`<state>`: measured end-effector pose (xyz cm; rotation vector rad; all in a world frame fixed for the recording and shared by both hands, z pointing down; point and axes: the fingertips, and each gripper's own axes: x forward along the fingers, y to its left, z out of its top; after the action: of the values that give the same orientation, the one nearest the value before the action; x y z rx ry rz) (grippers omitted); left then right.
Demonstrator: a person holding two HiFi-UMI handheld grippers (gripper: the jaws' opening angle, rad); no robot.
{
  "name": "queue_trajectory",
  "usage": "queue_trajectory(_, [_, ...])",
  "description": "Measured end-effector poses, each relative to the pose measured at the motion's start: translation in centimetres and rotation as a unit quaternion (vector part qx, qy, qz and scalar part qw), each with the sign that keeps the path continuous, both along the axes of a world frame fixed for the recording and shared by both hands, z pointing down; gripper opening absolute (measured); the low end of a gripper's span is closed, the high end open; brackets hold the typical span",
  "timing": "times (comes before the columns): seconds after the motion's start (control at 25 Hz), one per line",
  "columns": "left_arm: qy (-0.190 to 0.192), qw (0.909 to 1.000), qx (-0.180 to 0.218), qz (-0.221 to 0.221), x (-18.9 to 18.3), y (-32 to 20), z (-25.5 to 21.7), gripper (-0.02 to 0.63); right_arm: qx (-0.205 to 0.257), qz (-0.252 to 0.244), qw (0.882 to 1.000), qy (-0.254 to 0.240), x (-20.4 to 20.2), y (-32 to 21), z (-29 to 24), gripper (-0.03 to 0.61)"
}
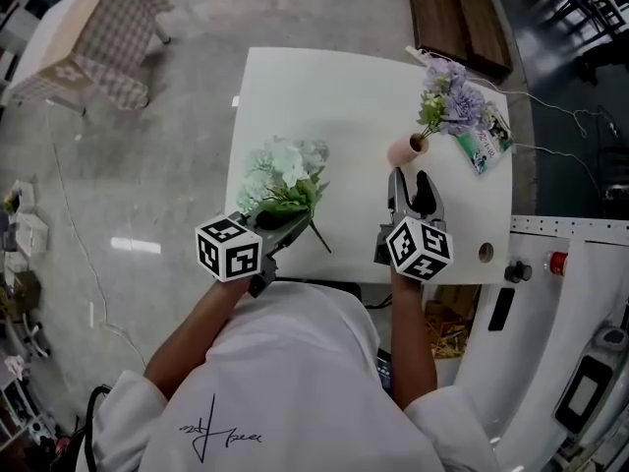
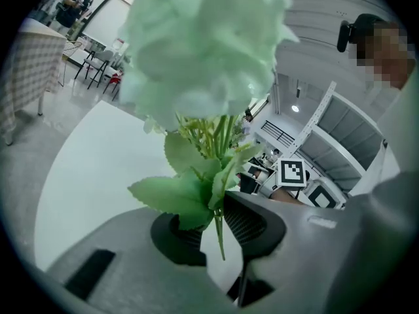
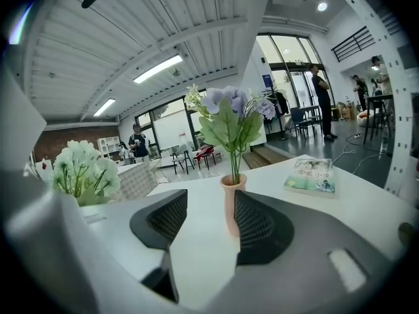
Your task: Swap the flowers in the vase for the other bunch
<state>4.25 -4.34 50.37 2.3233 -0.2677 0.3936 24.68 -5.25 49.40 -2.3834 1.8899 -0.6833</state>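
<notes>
A small pink vase point(image 1: 404, 150) point(image 3: 232, 201) stands on the white table point(image 1: 344, 96) and holds the purple bunch point(image 1: 450, 99) point(image 3: 230, 115). My right gripper point(image 1: 414, 187) point(image 3: 204, 224) is open, its jaws just short of the vase, and nothing lies between them. Over the table's left side my left gripper point(image 1: 285, 226) point(image 2: 208, 231) is shut on the stems of the pale green bunch point(image 1: 282, 177) point(image 2: 203, 51) and holds it up. Leaves hide part of the left jaw.
A book point(image 1: 485, 141) point(image 3: 310, 176) lies at the table's right edge, behind the vase. A white bench with a red button point(image 1: 557, 262) stands to the right. A checked armchair point(image 1: 93, 37) is on the floor at the far left.
</notes>
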Motion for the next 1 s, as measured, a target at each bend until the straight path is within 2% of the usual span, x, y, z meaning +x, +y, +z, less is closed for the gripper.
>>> queue_trajectory(0.24, [0.003,0.9998,0.018,0.009,1.0,0.0,0.3,0.083,0.005,0.009,1.000,-0.001,0.7,1.3,0.4,0.198])
queue_trajectory(0.48, [0.010,0.9995,0.025,0.015,0.1,-0.2,0.0,0.083,0.012,0.013,1.000,0.006,-0.7,1.9,-0.1,0.164])
queue_trajectory(0.56, [0.011,0.9994,0.028,0.016,0.3,0.0,0.1,0.083,0.017,0.013,1.000,0.005,-0.6,2.3,-0.1,0.133])
queue_trajectory(0.84, [0.016,0.9989,0.039,0.021,0.5,-0.1,0.0,0.083,0.026,0.000,1.000,0.004,-1.0,3.0,-0.6,0.097])
queue_trajectory(1.0, [0.028,0.9989,0.033,0.016,0.2,0.3,-0.4,0.083,0.039,-0.016,0.999,-0.014,-1.8,3.6,-1.5,0.049])
